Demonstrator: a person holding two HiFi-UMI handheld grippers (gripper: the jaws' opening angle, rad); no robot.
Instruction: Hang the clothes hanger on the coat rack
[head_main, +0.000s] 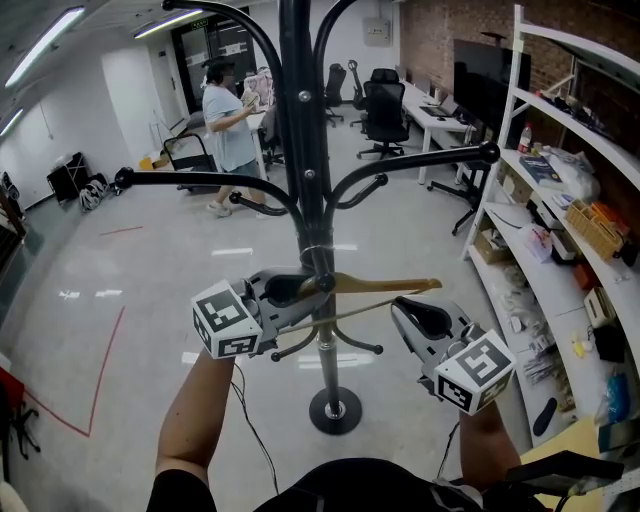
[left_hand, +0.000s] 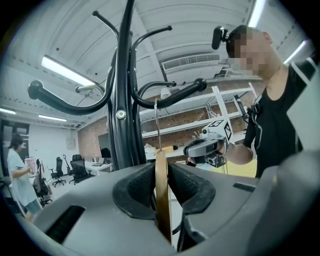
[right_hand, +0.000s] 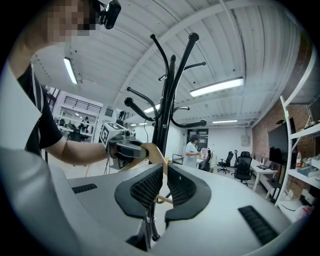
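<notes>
Clothes hanger (head_main: 375, 287) sits level close by the coat rack (head_main: 298, 150) pole, left hand-held gripper (head_main: 300, 290) and right hand-held gripper (head_main: 402, 305) each pinching a wooden end, likely to steer its hook (left_hand: 156, 122) onto a branch.

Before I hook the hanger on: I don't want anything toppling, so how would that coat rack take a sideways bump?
The coat rack probably rocks easily: a tall thin pole on a small round base. Its long curved arms likely give bumps leverage. It looks like stiff metal, unlikely to flex.
</notes>
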